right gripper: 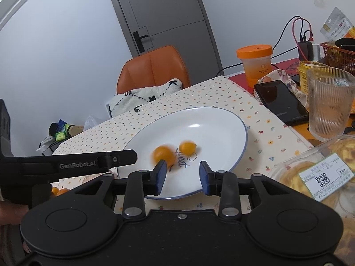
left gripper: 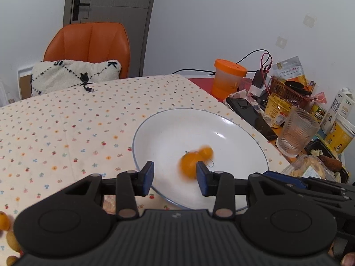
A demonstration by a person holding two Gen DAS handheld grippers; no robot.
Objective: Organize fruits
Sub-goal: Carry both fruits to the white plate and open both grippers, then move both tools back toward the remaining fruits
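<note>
Black tongs with blue pads fill the foreground of both wrist views. Left tongs point(left gripper: 174, 178) stand released, nothing between the pads, above the near rim of the shallow white ceramic plate with a thin blue edge point(left gripper: 241, 130). Right tongs point(right gripper: 182, 177) likewise stand released and empty over the plate's near rim. Two small round orange fruits lie on the plate: a motion-blurred one point(right gripper: 162, 154) just beyond the near pads, and a second point(right gripper: 187, 147) close behind it, beside dark lettering printed on the plate. More small orange fruits point(left gripper: 4, 220) lie off the plate, at its near left on the worktop covered by a cream cloth with small flower prints point(left gripper: 66, 122). To the plate's right stand a ribbed clear glass tumbler point(right gripper: 328, 102) and a black phone point(right gripper: 280, 102); beyond these, an orange-lidded translucent cup point(right gripper: 255, 64). Behind the plate, past the worktop's far edge, stands an orange padded chair point(left gripper: 88, 44).
</note>
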